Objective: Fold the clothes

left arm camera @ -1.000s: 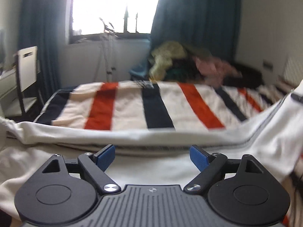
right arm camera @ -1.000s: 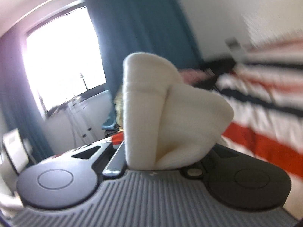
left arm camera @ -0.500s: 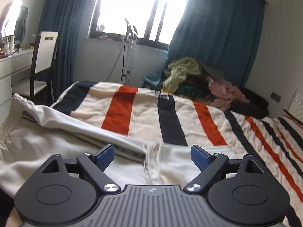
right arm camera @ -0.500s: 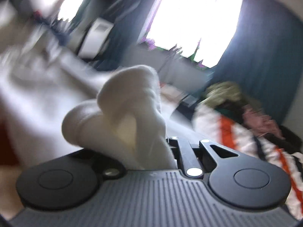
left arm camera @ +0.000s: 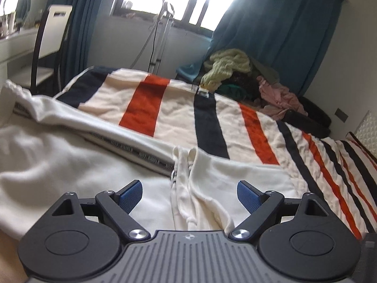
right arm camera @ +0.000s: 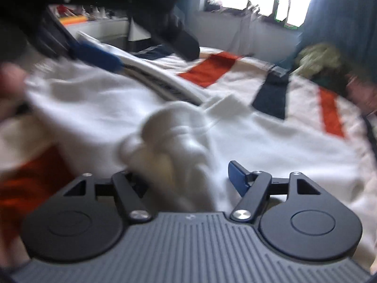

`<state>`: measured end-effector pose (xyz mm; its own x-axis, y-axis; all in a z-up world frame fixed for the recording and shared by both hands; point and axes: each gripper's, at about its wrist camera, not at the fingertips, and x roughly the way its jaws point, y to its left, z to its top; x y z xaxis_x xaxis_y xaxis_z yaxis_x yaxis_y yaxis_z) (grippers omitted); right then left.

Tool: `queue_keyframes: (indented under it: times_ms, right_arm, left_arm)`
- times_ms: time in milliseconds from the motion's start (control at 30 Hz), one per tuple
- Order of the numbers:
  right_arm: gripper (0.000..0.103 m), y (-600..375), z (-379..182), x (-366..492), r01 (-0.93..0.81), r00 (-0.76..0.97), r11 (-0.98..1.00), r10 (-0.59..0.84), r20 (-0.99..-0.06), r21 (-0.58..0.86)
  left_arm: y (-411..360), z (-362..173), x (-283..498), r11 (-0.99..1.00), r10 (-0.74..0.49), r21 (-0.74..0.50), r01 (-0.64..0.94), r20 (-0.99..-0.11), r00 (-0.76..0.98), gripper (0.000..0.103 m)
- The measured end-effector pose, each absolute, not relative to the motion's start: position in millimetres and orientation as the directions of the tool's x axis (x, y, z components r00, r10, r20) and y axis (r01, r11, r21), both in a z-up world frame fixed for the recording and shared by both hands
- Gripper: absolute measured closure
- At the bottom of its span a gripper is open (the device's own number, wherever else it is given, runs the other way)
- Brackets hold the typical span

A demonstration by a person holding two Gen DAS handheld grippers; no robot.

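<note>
A white garment (left arm camera: 70,165) with a dark lettered side stripe lies spread across the striped bed (left arm camera: 146,101). Its cuffed end (left arm camera: 186,158) is folded over toward the middle. My left gripper (left arm camera: 189,194) hovers low over that fold, open, with nothing between its blue pads (left arm camera: 130,194). In the blurred right wrist view the right gripper (right arm camera: 183,174) is open. A bunch of the white garment (right arm camera: 169,141) rests loosely against its hidden left finger, and the right pad (right arm camera: 236,176) stands free. The left gripper's blue pad (right arm camera: 99,55) appears at upper left above the garment.
A pile of loose clothes (left arm camera: 235,70) sits at the bed's far end, with a black item (left arm camera: 306,115) beside it. A white chair (left arm camera: 54,35) and a desk stand left of the bed. Blue curtains (left arm camera: 271,28) flank the window. Part of a hand (right arm camera: 9,77) shows at the left.
The right gripper swung left across the bed carrying the garment's end, lowered it onto the rest of the garment and opened. The left gripper's view tilted up slightly; it stayed open.
</note>
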<state>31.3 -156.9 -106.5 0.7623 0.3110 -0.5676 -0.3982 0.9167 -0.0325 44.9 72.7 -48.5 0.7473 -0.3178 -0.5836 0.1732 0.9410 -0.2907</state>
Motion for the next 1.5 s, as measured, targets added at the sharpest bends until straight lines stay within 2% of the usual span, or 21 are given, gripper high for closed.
queue_keyframes:
  times_ms: [100,200,400,433,533,567,667,833,900,1000,1233,1333,1400,1433,1500]
  right_arm:
    - [0.032,-182,-91,-2,-0.457,0.747,0.889,0.39,-0.539,0.011]
    - [0.032,-205,-85,-24,-0.431,0.788,0.902,0.374,-0.49,-0.005]
    - [0.032,-267,-80,-8,-0.15,0.875,0.975,0.207,-0.438,0.163]
    - [0.032,-278,-81,-5,-0.092,0.882,0.976,0.171,-0.438,0.197]
    - [0.032,-305,-89,5,0.028,0.883,0.961,0.105,-0.458,0.275]
    - [0.035,-312,-93,9,0.057,0.877,0.955,0.09,-0.471,0.29]
    - [0.044,-318,-101,11,0.109,0.864,0.95,0.054,-0.5,0.291]
    - [0.044,-311,-109,16,0.113,0.854,0.963,0.031,-0.52,0.243]
    - [0.044,-312,-114,16,0.127,0.841,0.962,0.025,-0.54,0.242]
    - [0.044,-314,-124,20,0.144,0.825,0.958,0.023,-0.565,0.25]
    - [0.044,-317,-128,21,0.15,0.83,0.954,0.02,-0.558,0.258]
    - [0.044,-317,-128,21,0.148,0.831,0.954,0.022,-0.555,0.26]
    - [0.044,-317,-128,21,0.149,0.832,0.954,0.021,-0.555,0.26]
    - [0.044,-317,-128,21,0.15,0.832,0.954,0.021,-0.554,0.261]
    - [0.044,-318,-128,21,0.15,0.832,0.953,0.021,-0.554,0.262]
  left_arm:
    - [68,-59,48,0.939,-0.322,-0.305,0.158,-0.623,0.713,0.014]
    - [61,-75,51,0.94,-0.317,-0.314,0.13,-0.67,0.671,0.014]
    - [59,-101,59,0.933,-0.314,-0.355,0.059,-0.725,0.613,0.014]
    - [59,-103,60,0.929,-0.319,-0.365,0.055,-0.722,0.614,0.015]
    - [59,-104,59,0.925,-0.33,-0.376,0.064,-0.705,0.628,0.025]
    - [57,-103,58,0.926,-0.332,-0.369,0.077,-0.702,0.631,0.026]
    - [50,-104,56,0.935,-0.323,-0.343,0.093,-0.713,0.622,0.026]
    - [44,-109,56,0.947,-0.298,-0.31,0.083,-0.752,0.588,0.022]
    - [44,-108,53,0.944,-0.308,-0.319,0.09,-0.748,0.588,0.018]
    - [43,-109,52,0.941,-0.319,-0.323,0.101,-0.746,0.584,0.018]
    - [38,-114,51,0.943,-0.322,-0.308,0.126,-0.746,0.584,0.02]
    - [38,-114,49,0.94,-0.33,-0.313,0.134,-0.741,0.585,0.027]
    - [39,-114,48,0.937,-0.338,-0.322,0.136,-0.737,0.586,0.038]
    - [40,-114,48,0.935,-0.342,-0.327,0.136,-0.735,0.586,0.038]
    - [41,-114,47,0.932,-0.35,-0.336,0.138,-0.731,0.586,0.049]
